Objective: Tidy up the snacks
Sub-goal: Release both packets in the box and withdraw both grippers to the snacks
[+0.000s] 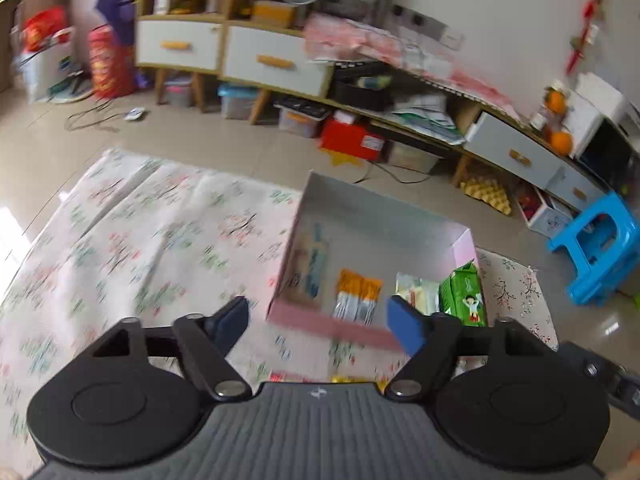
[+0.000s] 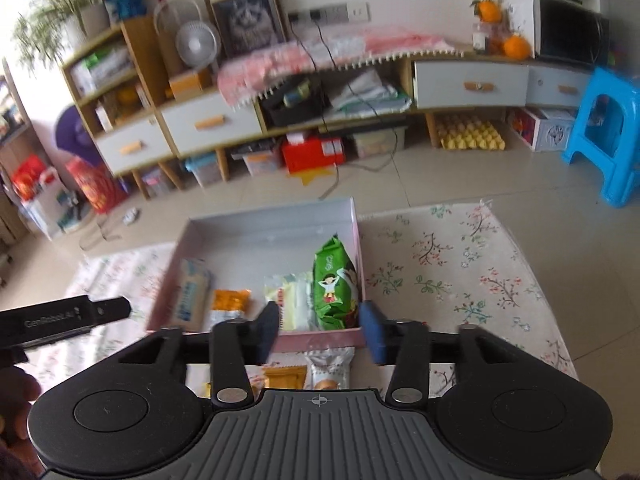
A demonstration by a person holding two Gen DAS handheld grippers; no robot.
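A pink box (image 1: 320, 322) (image 2: 320, 339) with a grey inside sits on the floral cloth. In it lie a blue-and-tan packet (image 1: 314, 266) (image 2: 192, 294), an orange packet (image 1: 358, 294) (image 2: 229, 304), a pale yellow packet (image 1: 416, 292) (image 2: 294, 300) and a green packet (image 1: 464, 294) (image 2: 334, 284). My left gripper (image 1: 320, 326) is open and empty above the box's near wall. My right gripper (image 2: 320, 330) is open and empty over the near wall too. More snacks lie before the box: a white packet (image 2: 329, 368) and an orange one (image 2: 286, 378).
The floral cloth (image 1: 140, 240) (image 2: 460, 272) covers the table. Behind stand low cabinets with drawers (image 2: 468, 84), a blue stool (image 1: 600, 244) (image 2: 608, 132), a red box (image 2: 312, 154) and floor cables. The left gripper's body (image 2: 64, 318) shows at the left of the right wrist view.
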